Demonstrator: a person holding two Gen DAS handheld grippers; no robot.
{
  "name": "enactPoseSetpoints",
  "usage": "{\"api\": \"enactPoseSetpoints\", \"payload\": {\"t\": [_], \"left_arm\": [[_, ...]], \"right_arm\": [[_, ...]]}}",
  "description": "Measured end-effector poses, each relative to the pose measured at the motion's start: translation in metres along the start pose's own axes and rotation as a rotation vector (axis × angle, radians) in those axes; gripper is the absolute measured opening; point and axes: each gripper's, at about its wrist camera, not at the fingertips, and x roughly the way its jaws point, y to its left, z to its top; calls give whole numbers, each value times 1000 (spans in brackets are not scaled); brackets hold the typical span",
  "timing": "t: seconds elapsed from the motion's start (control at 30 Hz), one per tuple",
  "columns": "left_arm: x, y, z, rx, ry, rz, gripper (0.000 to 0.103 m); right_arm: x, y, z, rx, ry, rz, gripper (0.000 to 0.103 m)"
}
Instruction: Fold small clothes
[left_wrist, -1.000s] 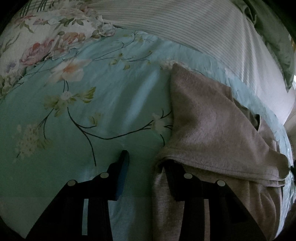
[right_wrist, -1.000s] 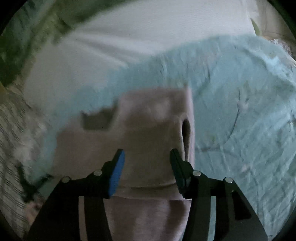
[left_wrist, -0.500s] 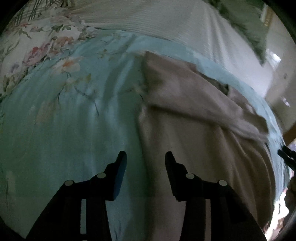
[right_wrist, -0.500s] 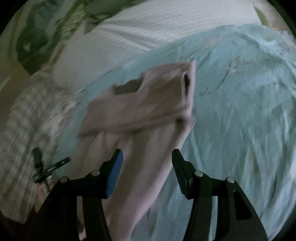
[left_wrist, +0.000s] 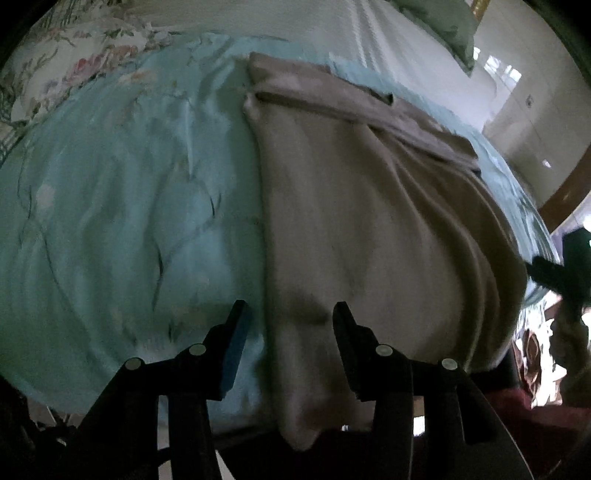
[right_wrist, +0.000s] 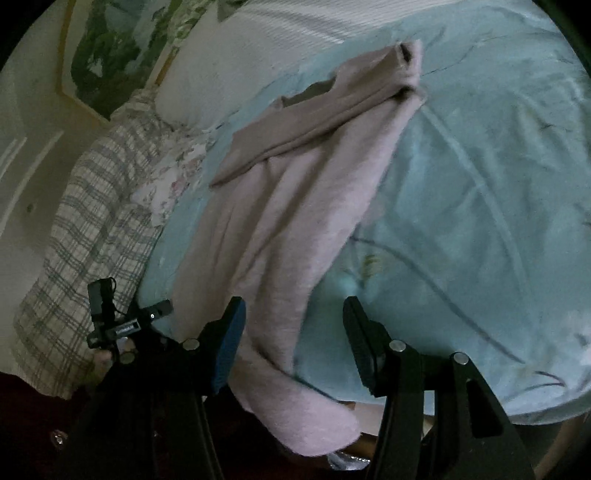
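Observation:
A beige knitted garment (left_wrist: 369, 206) lies lengthwise on the light blue floral bedspread (left_wrist: 122, 206), its far end folded over and its near end hanging over the bed's front edge. My left gripper (left_wrist: 290, 314) is open and empty above the garment's near left edge. The garment (right_wrist: 295, 192) also shows in the right wrist view, running from far right to near left. My right gripper (right_wrist: 293, 310) is open and empty above its near end. The right gripper shows at the right edge of the left wrist view (left_wrist: 565, 269), and the left gripper at the left of the right wrist view (right_wrist: 122, 321).
A white striped sheet (left_wrist: 332, 26) and a green pillow (left_wrist: 439, 22) lie at the head of the bed. A checked blanket (right_wrist: 85, 221) lies to the left in the right wrist view. The bed's front edge (right_wrist: 480, 410) is close below both grippers.
Both grippers have pulled back from the folded far end toward the bed's front edge. The garment stays where it was laid, and more of its length shows.

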Motion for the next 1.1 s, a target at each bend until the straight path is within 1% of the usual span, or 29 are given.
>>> {"api": "enactPoseSetpoints", "payload": {"t": [0.1, 0.27, 0.37, 0.43, 0.53, 0.6, 0.67, 0.77, 0.83, 0.87, 0.9, 0.93, 0.97, 1.0, 1.1], "left_arm": [[-2, -3, -18, 3, 27, -6, 47], [8, -7, -45, 8, 94, -12, 47], [13, -9, -50, 26, 98, -11, 47], [14, -10, -51, 44, 100, -22, 48], [16, -12, -50, 75, 114, -37, 48], [17, -15, -50, 96, 124, -43, 48], [19, -17, -50, 113, 133, -55, 48], [21, -16, -52, 122, 141, -82, 48], [22, -13, -52, 114, 141, -98, 44], [22, -11, -52, 114, 142, -99, 36], [24, -11, -52, 118, 143, -94, 19], [25, -12, -51, 124, 146, -88, 9], [25, -11, -51, 128, 148, -89, 6], [24, -10, -51, 132, 145, -95, 5], [9, -7, -48, 134, 99, -118, 4]], "right_arm": [[9, 7, -4, -23, 15, 13, 56], [6, 2, -21, -14, 27, 80, 56], [5, 1, -35, -44, 66, 74, 56], [7, -2, -45, -57, 108, 62, 56], [13, -6, -54, -60, 155, 78, 56], [18, -11, -59, -62, 180, 91, 60], [23, -18, -61, -57, 196, 72, 72], [28, -28, -63, -38, 221, 67, 73], [28, -37, -66, -11, 231, 68, 73], [28, -38, -67, -5, 232, 70, 73], [28, -41, -68, 2, 232, 72, 74], [28, -42, -69, 8, 231, 72, 74], [28, -43, -69, 13, 227, 73, 74], [28, -43, -70, 15, 224, 73, 74], [27, -35, -71, -3, 217, 73, 74]]}}
